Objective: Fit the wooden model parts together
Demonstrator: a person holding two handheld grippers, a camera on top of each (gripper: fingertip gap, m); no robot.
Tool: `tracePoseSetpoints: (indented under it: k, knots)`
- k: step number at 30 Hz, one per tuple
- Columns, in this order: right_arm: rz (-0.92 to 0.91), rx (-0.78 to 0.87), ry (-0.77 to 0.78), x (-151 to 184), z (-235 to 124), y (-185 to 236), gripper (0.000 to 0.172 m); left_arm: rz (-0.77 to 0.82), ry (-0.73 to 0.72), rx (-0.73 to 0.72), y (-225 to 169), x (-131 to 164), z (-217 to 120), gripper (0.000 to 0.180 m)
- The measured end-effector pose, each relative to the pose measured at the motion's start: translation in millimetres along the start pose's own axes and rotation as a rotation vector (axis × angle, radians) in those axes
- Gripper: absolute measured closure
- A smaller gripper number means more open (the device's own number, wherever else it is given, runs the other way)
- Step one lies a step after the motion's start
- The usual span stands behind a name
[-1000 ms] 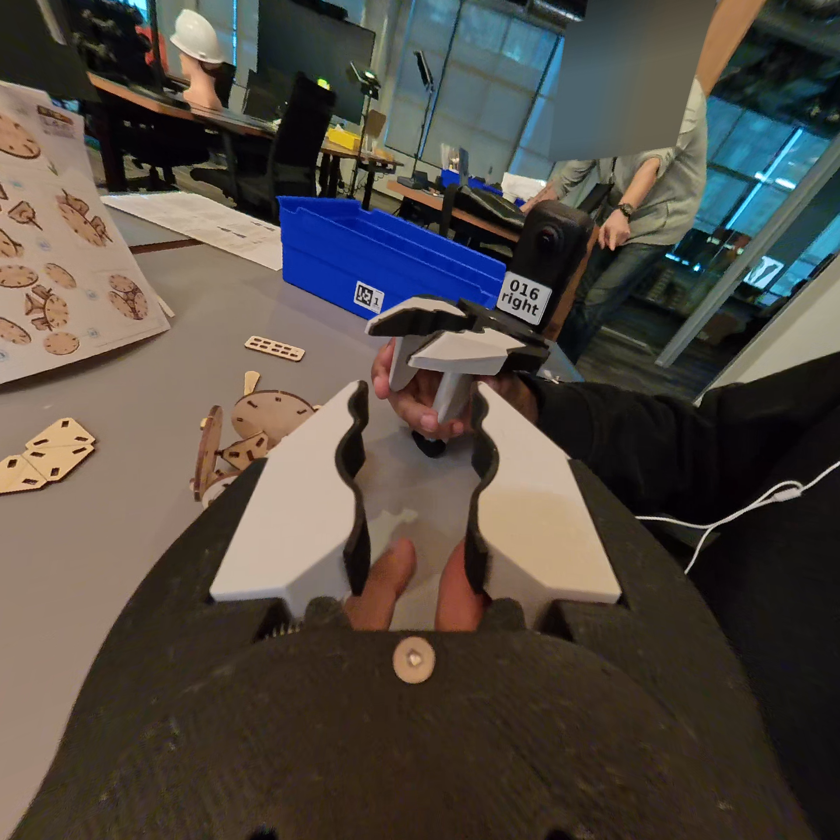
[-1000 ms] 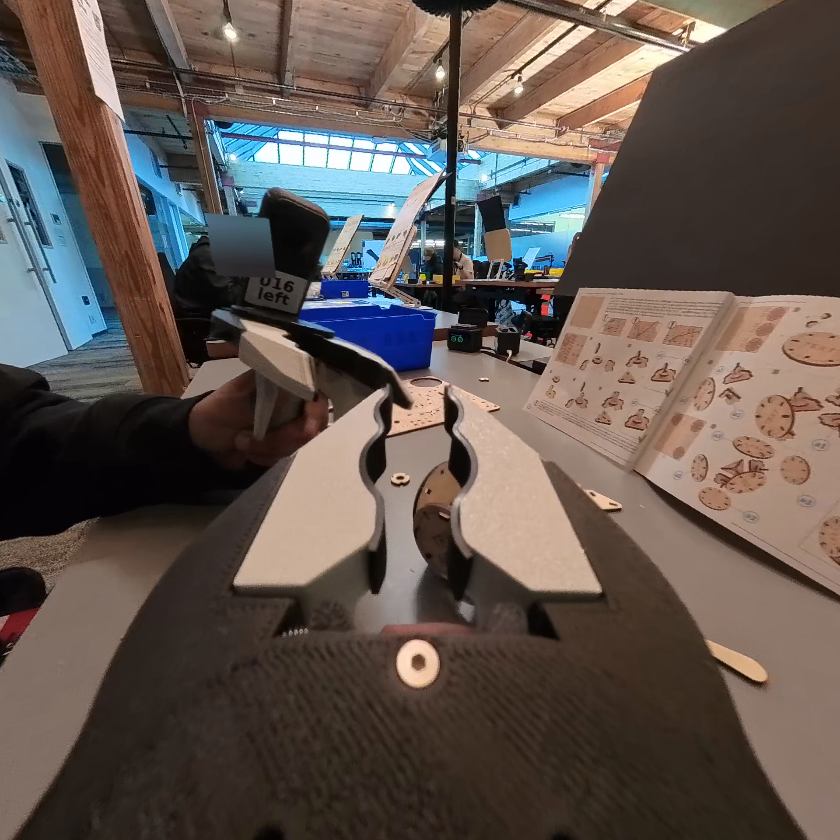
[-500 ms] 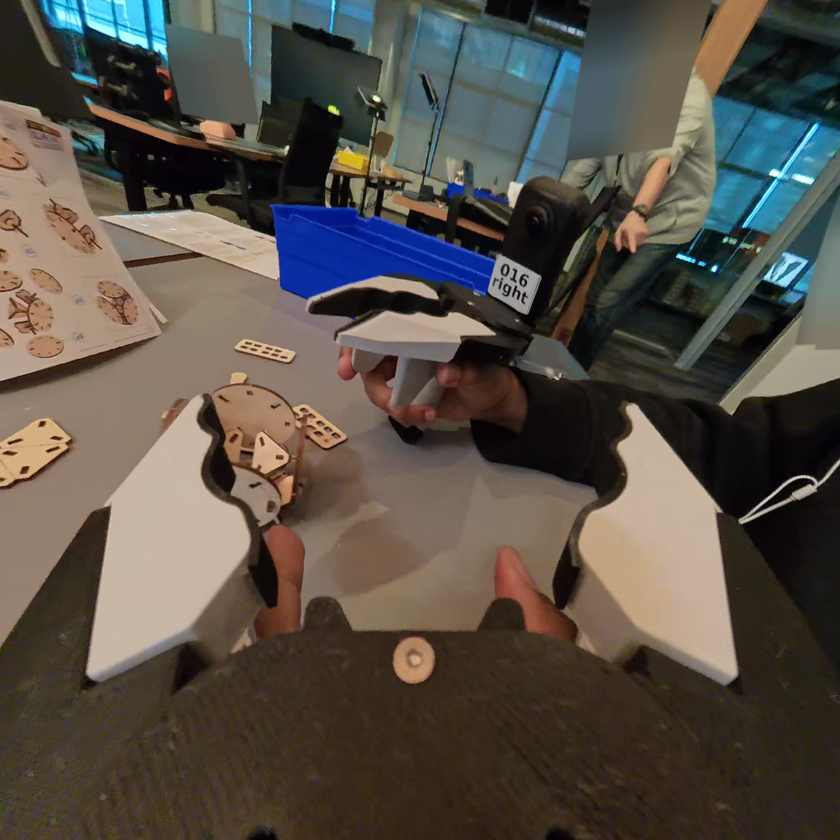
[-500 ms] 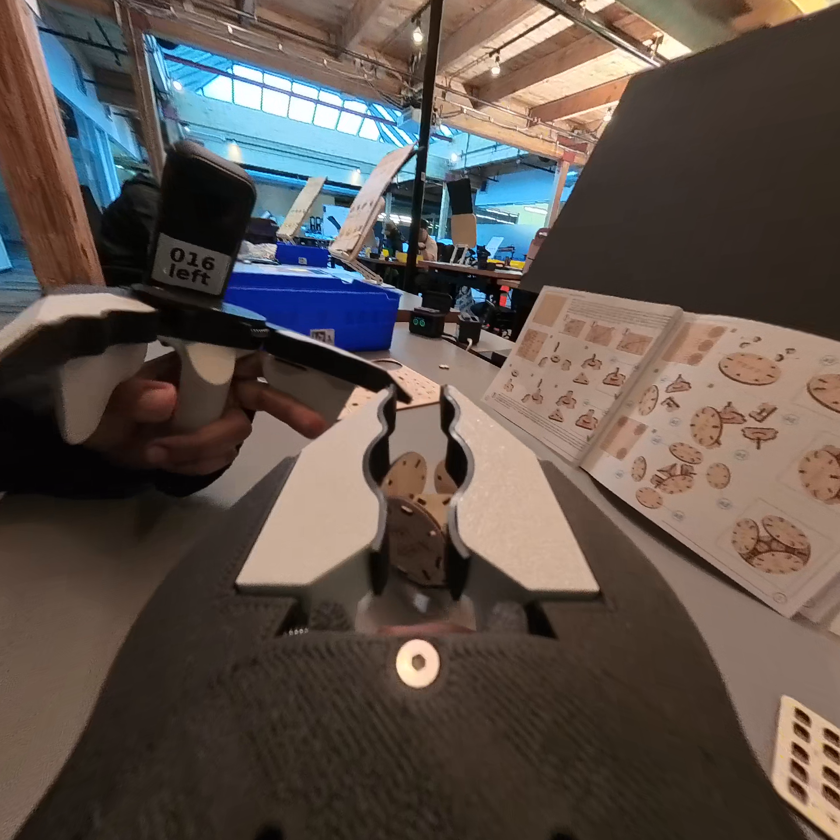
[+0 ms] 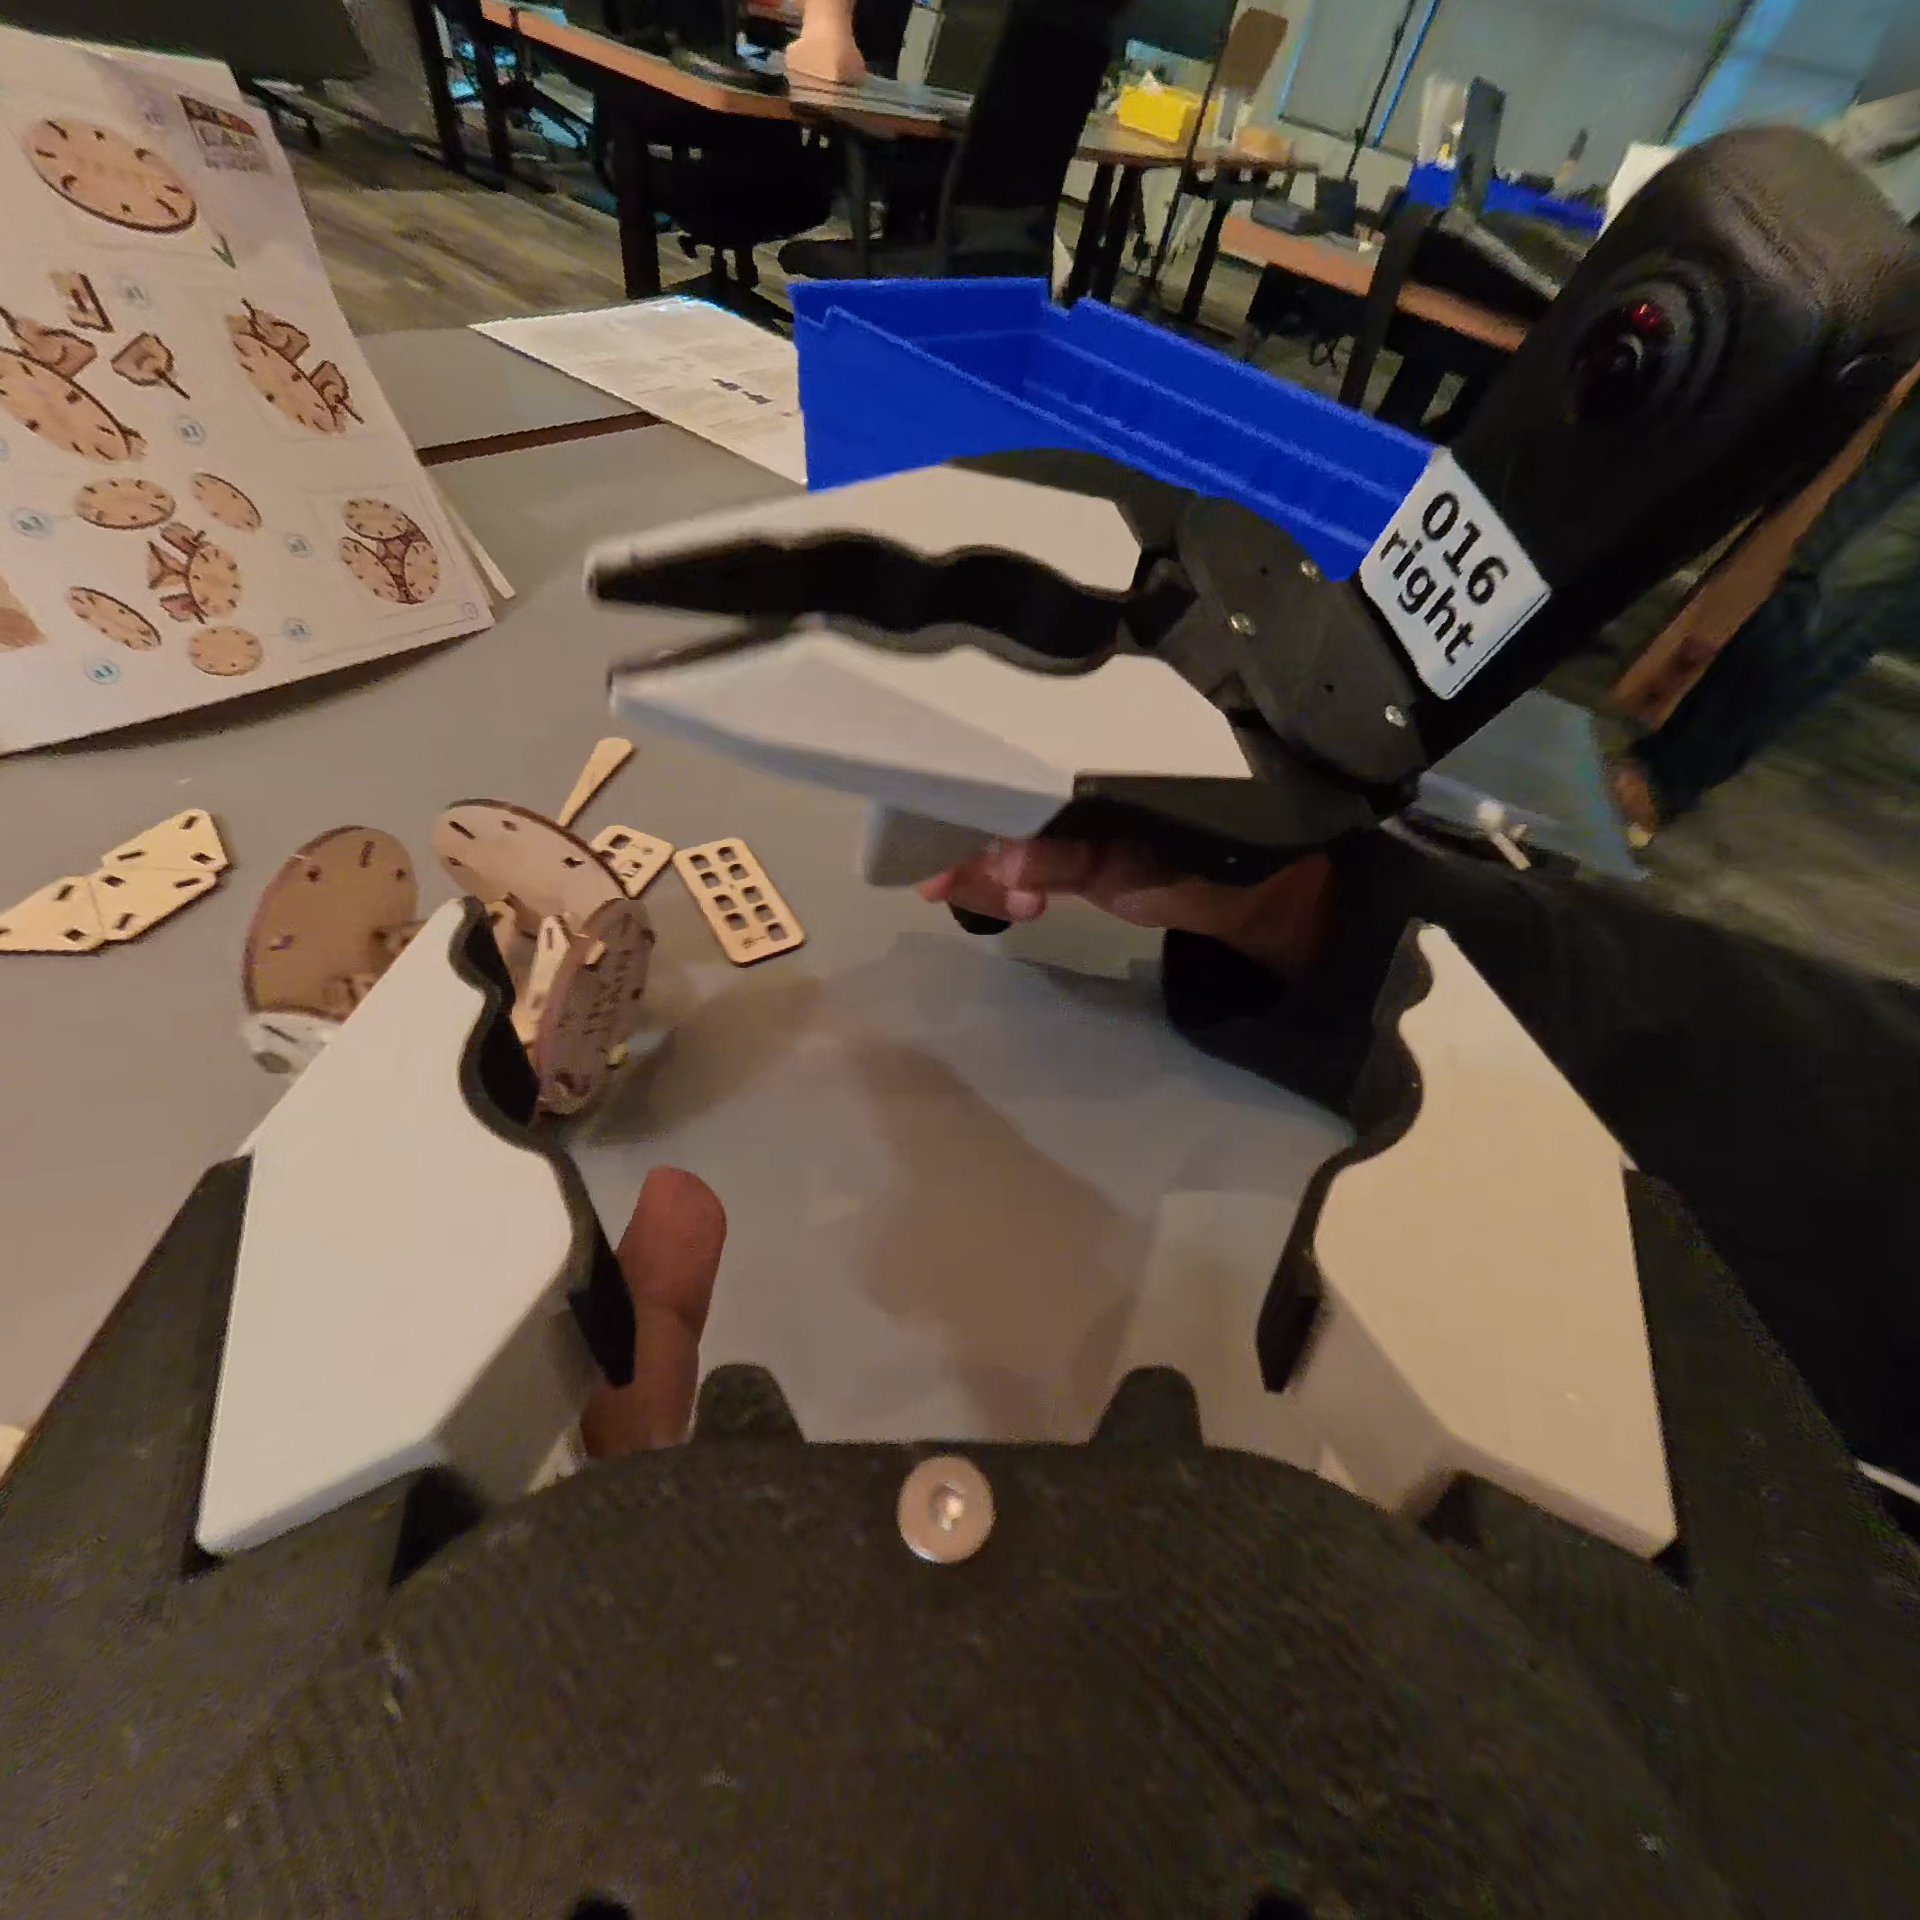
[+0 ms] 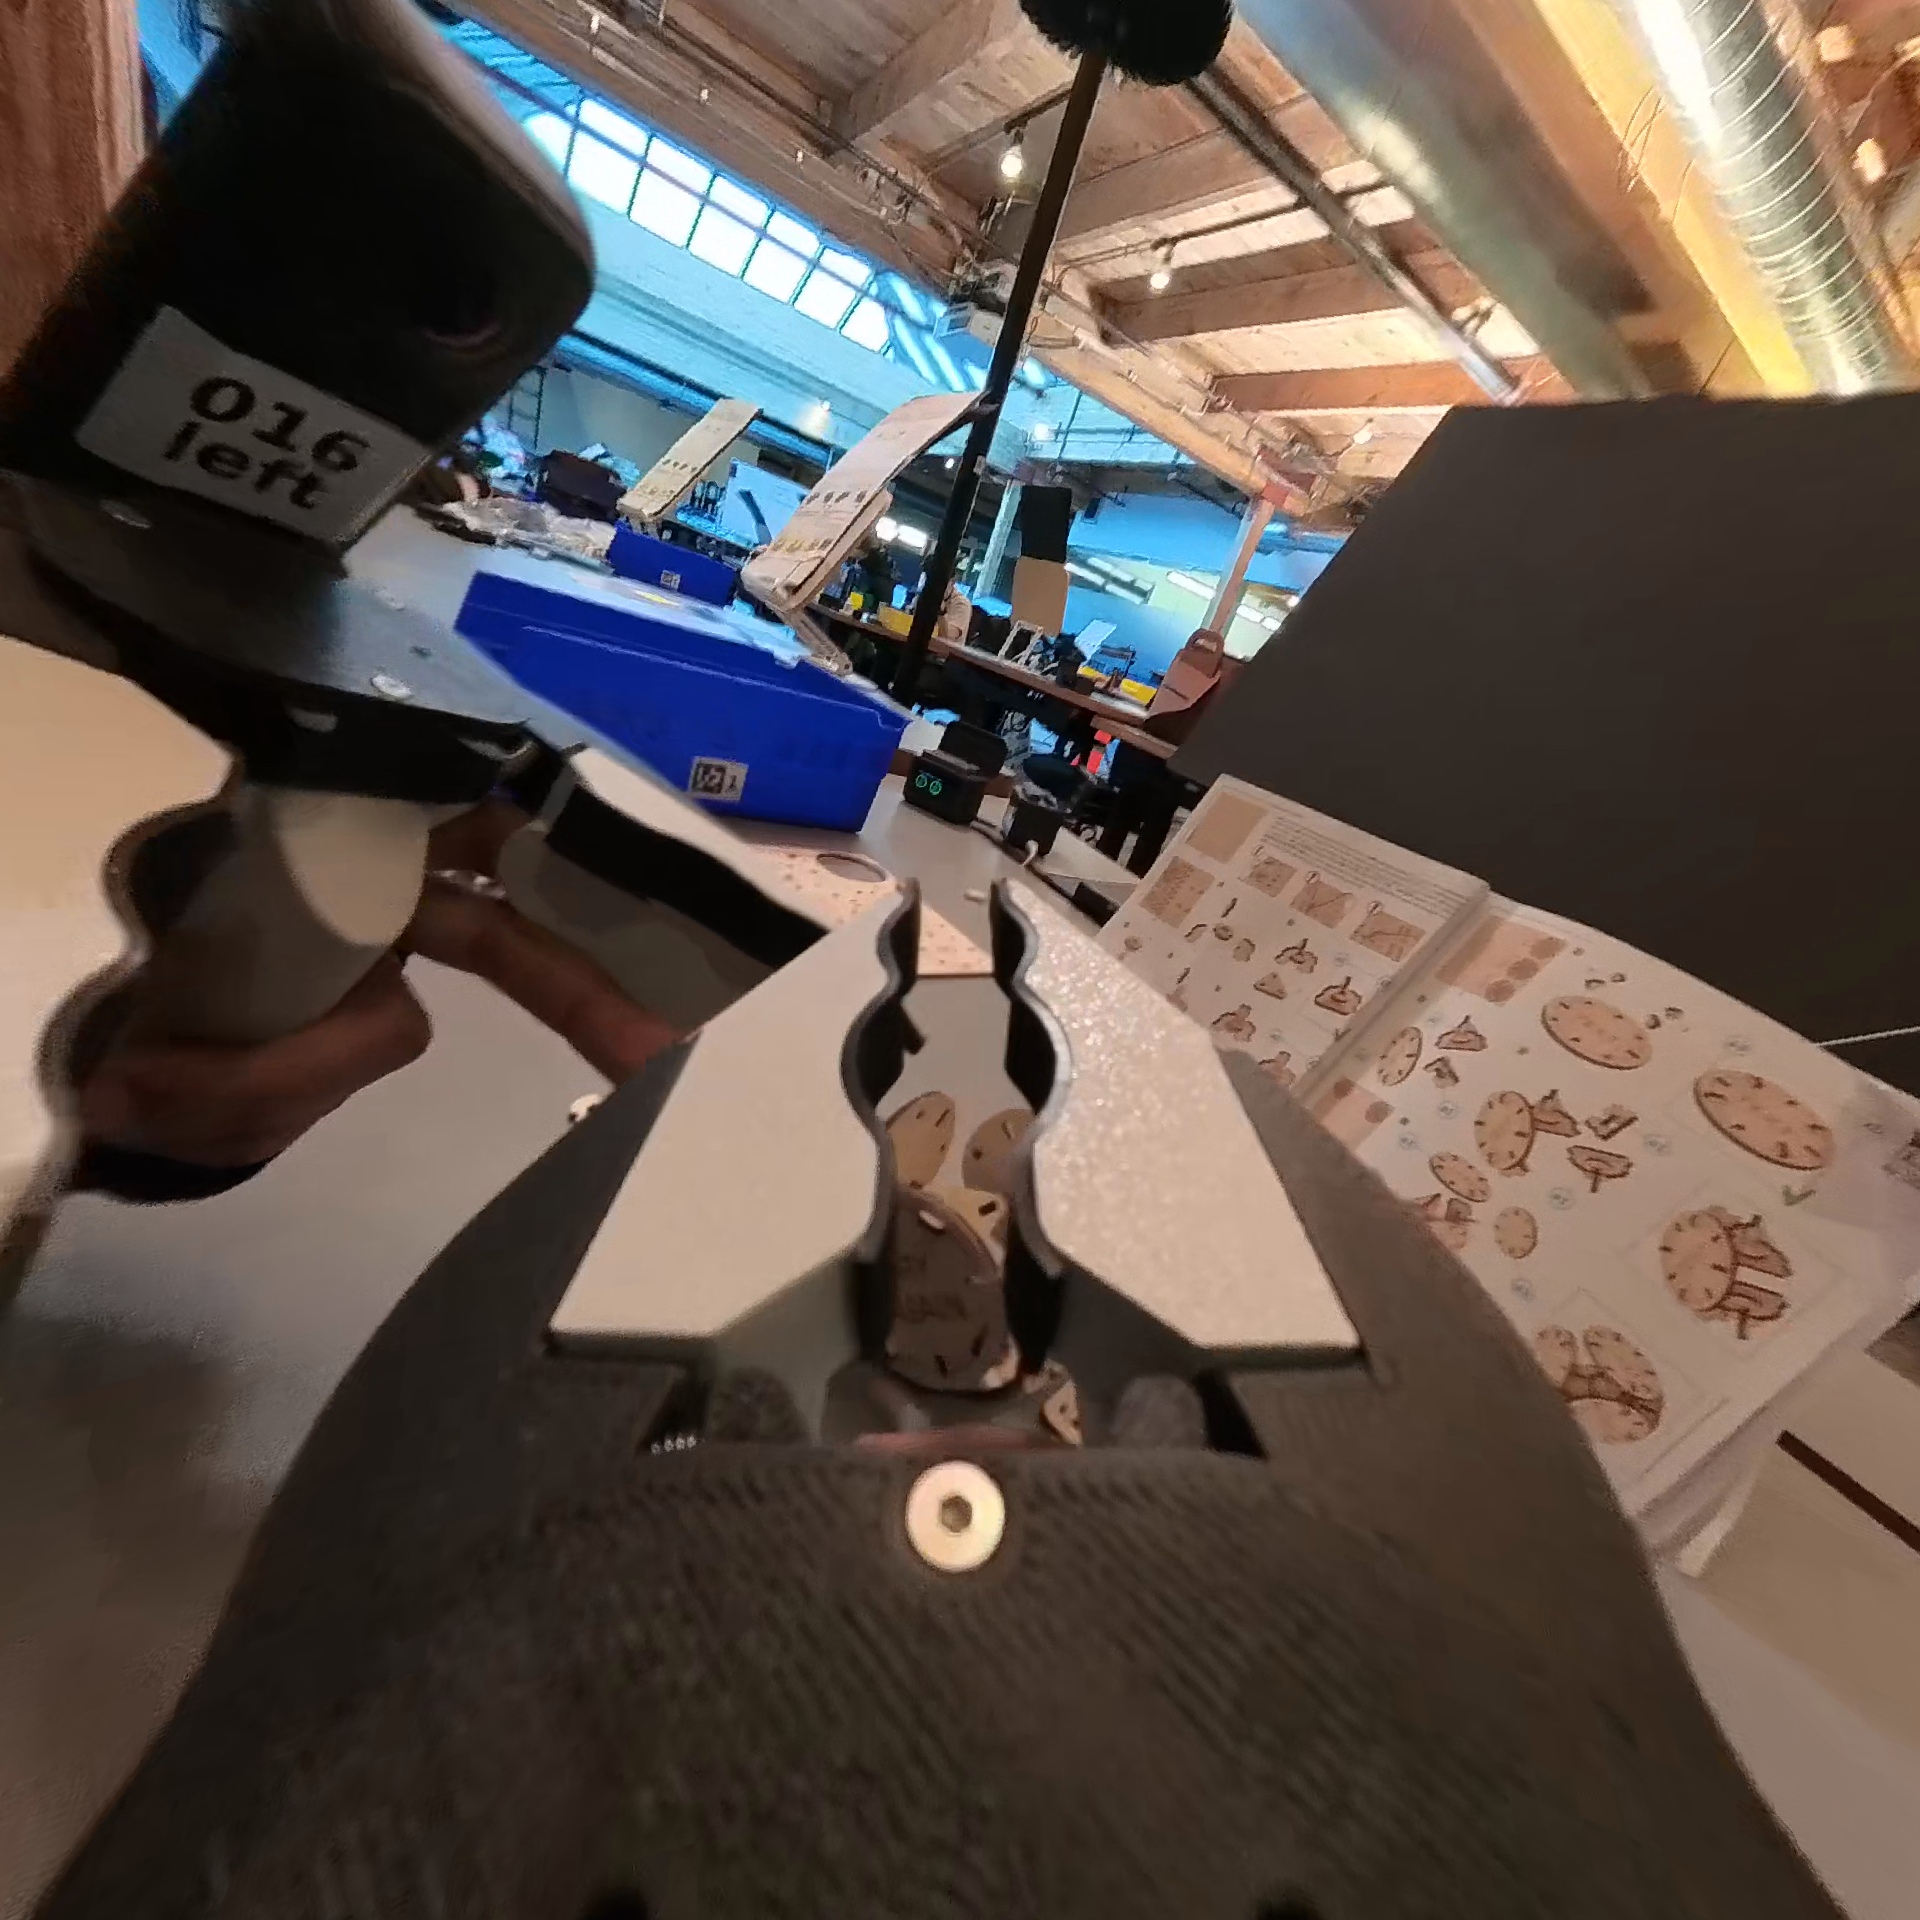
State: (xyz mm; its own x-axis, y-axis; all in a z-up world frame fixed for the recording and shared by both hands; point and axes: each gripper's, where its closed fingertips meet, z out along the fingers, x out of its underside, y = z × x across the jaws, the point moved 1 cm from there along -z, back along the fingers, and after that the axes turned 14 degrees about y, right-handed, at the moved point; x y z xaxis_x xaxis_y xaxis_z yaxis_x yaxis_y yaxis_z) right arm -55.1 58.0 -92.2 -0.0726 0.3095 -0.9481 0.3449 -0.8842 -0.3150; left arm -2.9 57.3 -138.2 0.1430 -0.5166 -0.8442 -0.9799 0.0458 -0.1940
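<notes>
My left gripper (image 5: 940, 925) is wide open above the grey table (image 5: 935, 1143), with nothing between its fingers. A small wooden assembly of slotted discs (image 5: 561, 935) stands on the table just inside its left finger (image 5: 416, 1091); I cannot tell whether they touch. My right gripper (image 5: 613, 623) hovers above the table to the right of the assembly, tips pointing left. In the right wrist view its fingers (image 6: 951, 899) stand a narrow gap apart. Nothing is pressed between them, and the assembly (image 6: 940, 1288) shows through the gap.
Flat wooden pieces lie around: a holed rectangle (image 5: 738, 899), triangular plates (image 5: 114, 883), a thin stick (image 5: 597, 774). An open instruction booklet (image 5: 156, 416) leans at the left and shows again in the right wrist view (image 6: 1558, 1143). A blue bin (image 5: 1039, 416) stands behind. The thin stick (image 5: 597, 774) is about equally far from each gripper, around 20 cm.
My left gripper opened from a narrow gap to wide and came in beside the wooden assembly. My right gripper moved closer over the table, rolled, and its gap narrowed a little.
</notes>
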Motion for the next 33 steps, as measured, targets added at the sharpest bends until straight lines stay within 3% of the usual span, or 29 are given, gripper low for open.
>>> tracePoseSetpoints:
  k: [2,5,7,10,12,14,16,18,20,22,24,27,30,33]
  knots:
    - [0.034,0.085,-0.085,-17,-16,-17,0.163,-0.042,-0.026,0.02,-11,-5,-6,0.024]
    - [0.308,0.187,-0.254,-61,-72,-51,0.162,0.003,-0.058,-0.007,-23,-11,-21,0.024]
    - [0.488,0.229,-0.344,-96,-131,-63,0.161,0.07,-0.068,-0.044,-27,-11,-28,0.024]
    - [0.597,0.229,-0.325,-127,-223,-49,0.159,0.081,-0.082,-0.036,-30,-15,-29,0.024]
    - [0.595,0.223,-0.276,-133,-293,-26,0.152,0.09,-0.119,0.008,-36,-25,-32,0.024]
    - [0.591,0.365,-0.186,-112,-375,-11,0.151,0.121,-0.145,0.025,-40,-34,-35,0.024]
    - [0.619,0.624,-0.073,-60,-469,-1,0.149,0.147,-0.149,0.027,-41,-37,-37,0.024]
    - [0.697,0.947,0.115,35,-572,27,0.144,0.154,-0.145,0.023,-39,-36,-38,0.024]
    - [0.806,1.258,0.371,158,-671,97,0.139,0.145,-0.138,0.022,-38,-31,-38,0.023]
    - [0.956,1.462,0.615,284,-734,207,0.139,0.129,-0.127,0.014,-36,-24,-35,0.024]
    - [1.182,1.444,0.846,400,-735,331,0.141,0.092,-0.096,0.02,-35,-15,-29,0.023]
    - [1.448,1.208,1.113,519,-665,486,0.148,0.029,-0.06,0.011,-34,-11,-21,0.023]
    - [1.464,1.072,1.338,576,-611,574,0.152,0.013,-0.022,-0.033,-32,-14,-13,0.023]
    - [1.569,1.026,1.365,612,-580,608,0.148,0.016,0.009,-0.077,-30,-19,-3,0.023]
